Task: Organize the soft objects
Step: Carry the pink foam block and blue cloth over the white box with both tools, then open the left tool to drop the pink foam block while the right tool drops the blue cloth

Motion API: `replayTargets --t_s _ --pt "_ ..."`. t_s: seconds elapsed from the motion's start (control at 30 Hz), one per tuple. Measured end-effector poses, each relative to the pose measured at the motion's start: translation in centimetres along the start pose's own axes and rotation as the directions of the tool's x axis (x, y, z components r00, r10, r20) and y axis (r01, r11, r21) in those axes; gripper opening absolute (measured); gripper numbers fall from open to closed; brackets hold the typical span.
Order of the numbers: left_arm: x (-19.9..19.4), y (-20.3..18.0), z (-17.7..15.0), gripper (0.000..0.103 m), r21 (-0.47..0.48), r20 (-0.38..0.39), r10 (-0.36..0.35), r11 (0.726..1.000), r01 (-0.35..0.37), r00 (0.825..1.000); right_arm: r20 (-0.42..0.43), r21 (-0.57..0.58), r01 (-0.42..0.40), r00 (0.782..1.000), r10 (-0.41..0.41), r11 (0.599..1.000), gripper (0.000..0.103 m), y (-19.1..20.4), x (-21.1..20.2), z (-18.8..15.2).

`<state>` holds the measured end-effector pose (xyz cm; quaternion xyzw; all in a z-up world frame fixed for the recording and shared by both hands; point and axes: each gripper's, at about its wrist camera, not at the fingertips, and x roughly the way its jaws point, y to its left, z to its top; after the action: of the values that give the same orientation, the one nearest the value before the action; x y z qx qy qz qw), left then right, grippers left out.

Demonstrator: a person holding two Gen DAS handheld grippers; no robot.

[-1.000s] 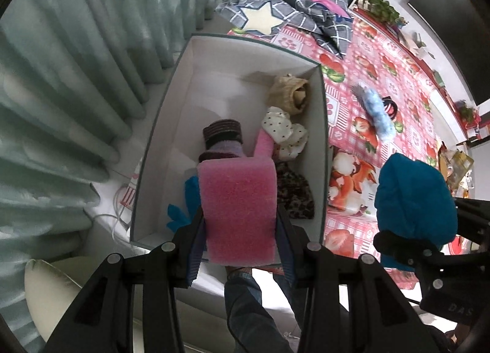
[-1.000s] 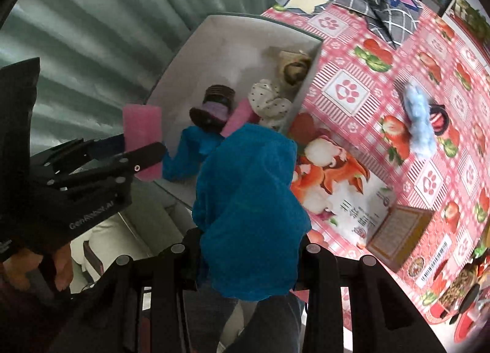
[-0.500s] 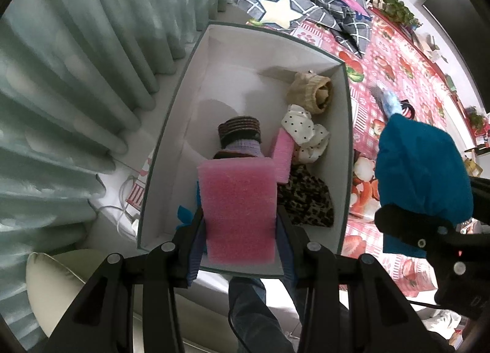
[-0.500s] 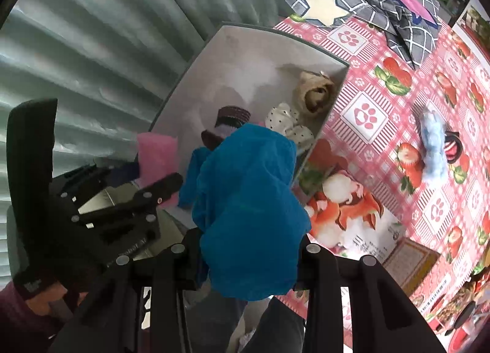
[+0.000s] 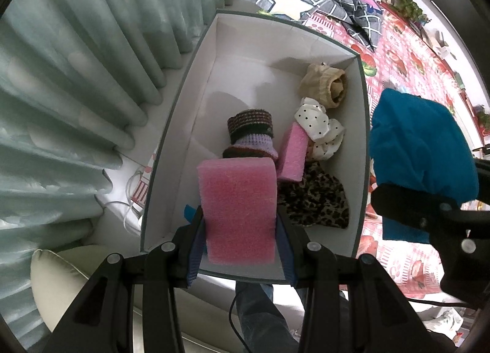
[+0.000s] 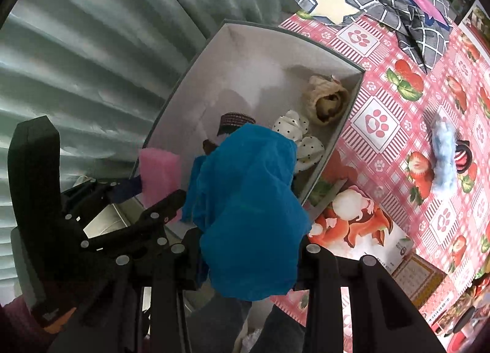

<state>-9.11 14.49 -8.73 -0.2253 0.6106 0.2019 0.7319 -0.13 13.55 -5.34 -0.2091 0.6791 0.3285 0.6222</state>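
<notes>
**Both loads now over the box, neither let go**

Left wrist view: since the earlier frame the white box (image 5: 183, 126) has grown larger and slid under the left gripper (image 5: 240, 230), which is clamped on a pink foam block (image 5: 239, 212) above the box's near end. The box stands at the worktop's curtain-side edge. It holds a striped knit hat (image 5: 249, 129), a second pink foam piece (image 5: 292, 157), a polka-dot cloth (image 5: 318, 129), a beige knit item (image 5: 324, 86) in the far corner and a leopard-print cloth (image 5: 315, 199). I judge that a block let go here could land on the hat and lean rather than lie flat.

Right wrist view: the right gripper (image 6: 248, 255) has shifted toward the box and pinches a blue cloth (image 6: 245, 215), which hangs over the box's worktop-side wall (image 6: 333, 138). Released now, the cloth might drape across that rim or slip onto the patterned worktop (image 6: 398, 108). The two grippers sit close, so they could knock together.
</notes>
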Motion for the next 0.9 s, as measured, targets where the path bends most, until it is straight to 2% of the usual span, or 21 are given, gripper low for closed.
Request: replayTargets --t_s 0.5,0.53,0.57,0.63,0.73,0.83,0.9 --pt "0.0 -0.4 0.2 0.048 0.002 0.011 -0.007 1.0 0.007 1.0 -0.005 -0.049 -0.018 1.0 0.018 0.999 0.04 0.7 1.0 1.6" --pt "-0.1 -0.4 0.2 0.054 -0.001 0.012 -0.009 1.0 0.009 1.0 0.0 -0.05 -0.018 1.0 0.018 0.999 0.049 0.7 0.9 1.7" --pt "-0.2 -0.4 0.2 0.064 -0.007 0.017 -0.008 1.0 0.008 1.0 0.007 -0.051 -0.023 1.0 0.023 0.998 0.052 0.8 0.8 1.8" --pt "-0.5 -0.3 0.1 0.077 -0.018 0.033 -0.011 1.0 0.011 0.999 0.011 -0.056 -0.035 0.999 0.035 0.998 0.052 0.8 0.6 1.9" --pt "-0.7 -0.2 0.1 0.081 -0.029 0.037 -0.033 0.999 0.034 0.999 0.032 -0.055 -0.038 0.999 0.04 0.998 0.084 0.7 0.1 2.0" --pt "-0.9 -0.1 0.2 0.087 -0.053 0.052 -0.052 0.997 0.055 0.997 0.036 -0.036 -0.036 0.999 0.037 0.999 0.084 0.3 -0.2 2.1" --pt "-1.1 0.0 0.2 0.1 -0.075 0.06 -0.062 0.995 0.066 0.996 0.033 -0.015 -0.03 0.999 0.031 0.999 0.084 -0.2 -0.4 2.1"
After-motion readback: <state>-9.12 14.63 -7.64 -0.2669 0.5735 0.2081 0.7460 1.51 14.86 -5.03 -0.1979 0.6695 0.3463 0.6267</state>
